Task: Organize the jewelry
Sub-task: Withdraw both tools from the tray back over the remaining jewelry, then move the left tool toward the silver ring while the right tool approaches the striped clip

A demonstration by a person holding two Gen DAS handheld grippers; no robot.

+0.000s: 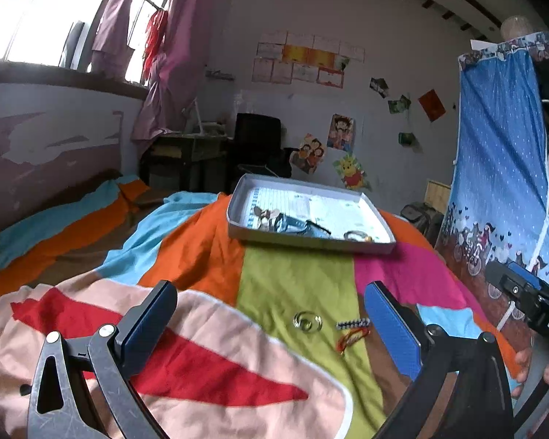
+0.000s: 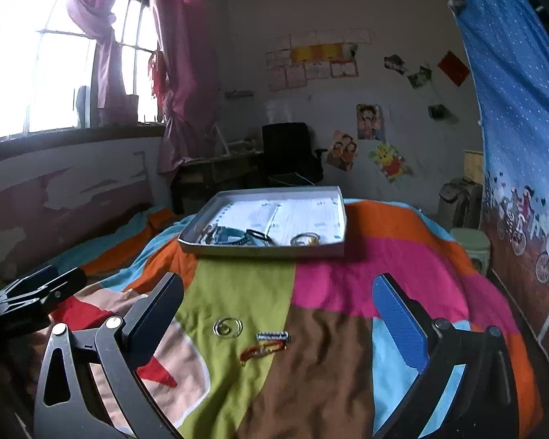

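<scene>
A shallow grey tray (image 1: 234, 216) (image 2: 342, 216) sits on the colourful bedspread and holds a blue strap-like piece (image 1: 292, 224) (image 2: 230, 237), black loops and a gold ring (image 1: 355, 236) (image 2: 304, 239). Nearer, on the green patch, lie a clear ring (image 1: 306, 321) (image 2: 227, 327), a black-and-white hair clip (image 1: 353, 323) (image 2: 273, 336) and a red-orange clip (image 1: 352, 339) (image 2: 262, 351). My left gripper (image 1: 271, 325) is open and empty above the bedspread, left of these pieces. My right gripper (image 2: 278, 323) is open and empty, with the three pieces between its fingers in view.
A blue fabric wardrobe (image 1: 501, 168) (image 2: 523, 128) stands to the right of the bed. A desk and black chair (image 2: 289, 153) stand behind the bed by the wall. A green stool (image 2: 470, 243) stands at the right edge of the bed.
</scene>
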